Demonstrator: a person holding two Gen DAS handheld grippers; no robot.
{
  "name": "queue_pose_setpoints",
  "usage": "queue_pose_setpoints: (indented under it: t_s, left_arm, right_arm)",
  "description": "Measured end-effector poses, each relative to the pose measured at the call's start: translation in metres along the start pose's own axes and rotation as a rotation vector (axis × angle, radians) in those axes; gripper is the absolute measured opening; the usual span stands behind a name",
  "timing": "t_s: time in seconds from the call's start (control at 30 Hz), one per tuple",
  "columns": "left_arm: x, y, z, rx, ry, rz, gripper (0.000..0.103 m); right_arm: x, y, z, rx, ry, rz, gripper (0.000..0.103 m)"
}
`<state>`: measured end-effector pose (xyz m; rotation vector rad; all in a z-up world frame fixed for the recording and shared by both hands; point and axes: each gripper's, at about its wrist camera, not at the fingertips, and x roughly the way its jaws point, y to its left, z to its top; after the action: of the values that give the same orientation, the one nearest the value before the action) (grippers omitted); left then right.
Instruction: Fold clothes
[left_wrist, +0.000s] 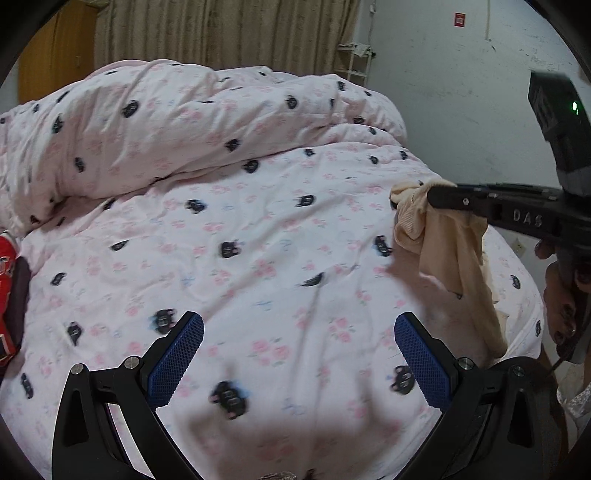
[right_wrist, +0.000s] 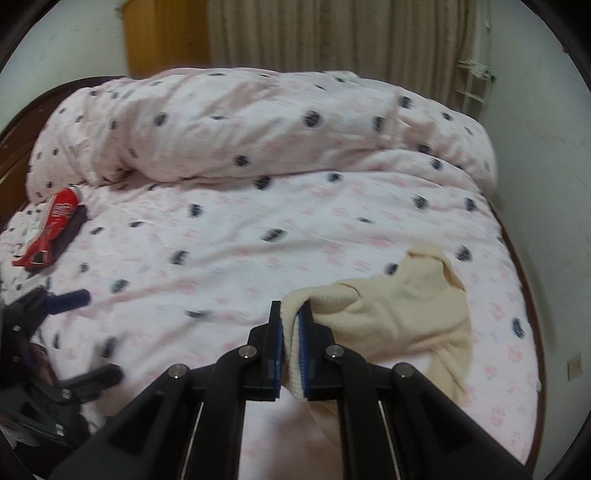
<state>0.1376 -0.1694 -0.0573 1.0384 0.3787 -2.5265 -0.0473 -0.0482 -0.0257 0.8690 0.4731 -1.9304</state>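
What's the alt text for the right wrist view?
The right gripper is shut on a bunched edge of a cream garment, the rest of it draping to the right over a pink floral quilt. The left gripper is open at the left edge, near a red item.

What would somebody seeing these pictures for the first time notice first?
Most likely the cream garment pinched in the right claw, hanging off it above the near right part of the bed. Next comes the pink flowered quilt that covers the whole bed, bunched into a thick roll along the far side. The left claw stands wide open over the quilt with nothing between its blue pads, and a red packet lies at the bed's left edge.
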Motion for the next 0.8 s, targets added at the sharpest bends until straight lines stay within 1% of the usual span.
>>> queue_pose_setpoints:
  t_s: [0.27,0.47,0.53,0.63,0.73,0.8]
  left_arm:
    - [-0.025,0.057,-0.025,-0.057,-0.007,0.088,0.103]
    - [-0.04,0.094,-0.044,-0.091,-0.01,0.159,0.102]
    - [-0.045,0.107,-0.049,-0.116,-0.012,0.184,0.103]
    - [-0.05,0.123,-0.055,-0.153,-0.015,0.201,0.103]
    - [-0.053,0.132,-0.061,-0.176,-0.015,0.211,0.103]
    - [-0.053,0.134,-0.064,-0.18,-0.012,0.22,0.103]
  right_arm:
    - [-0.001,0.091,0.037,-0.108,-0.023,0.196,0.008]
    - [-0.006,0.153,0.048,-0.172,-0.024,0.323,0.008]
    - [-0.006,0.168,0.044,-0.193,-0.01,0.354,0.008]
    - [-0.002,0.189,0.033,-0.225,0.026,0.397,0.008]
    - [0.005,0.204,0.017,-0.257,0.062,0.399,0.008]
    - [0.011,0.206,0.004,-0.259,0.098,0.412,0.008]
